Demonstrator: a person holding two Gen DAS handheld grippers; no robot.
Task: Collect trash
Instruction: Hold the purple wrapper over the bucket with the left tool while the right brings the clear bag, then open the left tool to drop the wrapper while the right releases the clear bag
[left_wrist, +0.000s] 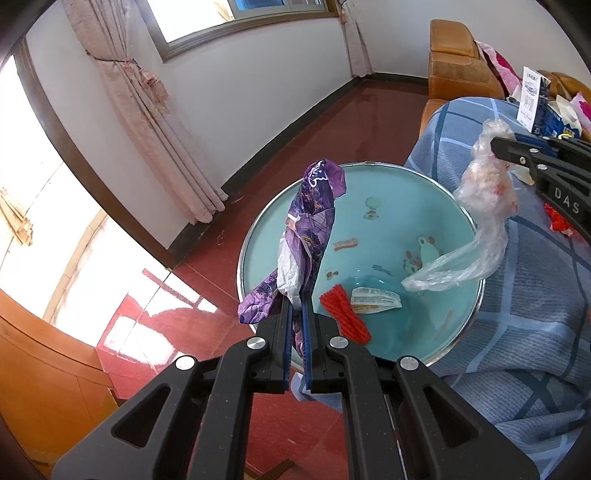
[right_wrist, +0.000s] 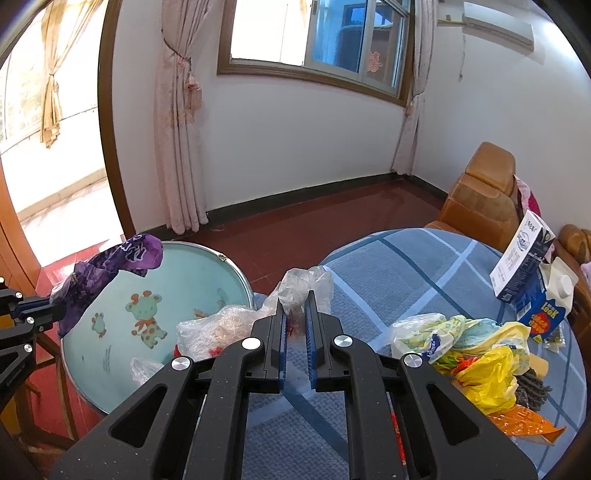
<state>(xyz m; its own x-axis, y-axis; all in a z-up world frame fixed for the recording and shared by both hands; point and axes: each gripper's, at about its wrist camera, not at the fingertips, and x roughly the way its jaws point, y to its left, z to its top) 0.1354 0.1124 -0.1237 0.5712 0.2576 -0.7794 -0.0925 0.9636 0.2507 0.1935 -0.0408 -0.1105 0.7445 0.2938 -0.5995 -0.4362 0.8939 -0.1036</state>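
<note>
Left gripper (left_wrist: 298, 314) is clamped on a purple wrapper (left_wrist: 314, 210) & right gripper (right_wrist: 295, 314) on a clear bag (right_wrist: 221, 325), both over the basin (left_wrist: 388, 192) beside the table (right_wrist: 406, 266); both prob. light, limp, crinkly, so pinch bunched folds.

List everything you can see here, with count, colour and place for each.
basin: one, light blue, beside the table
purple wrapper: one, held over the basin rim
clear plastic bag: one, held over the basin's other side
red strip: one, in the basin
white packet: one, in the basin
trash pile: yellow, white, orange, on the table
cartons: two, blue and white, on the table
tablecloth: blue plaid
left gripper: black, shut on the purple wrapper
right gripper: black, shut on the clear plastic bag
</note>
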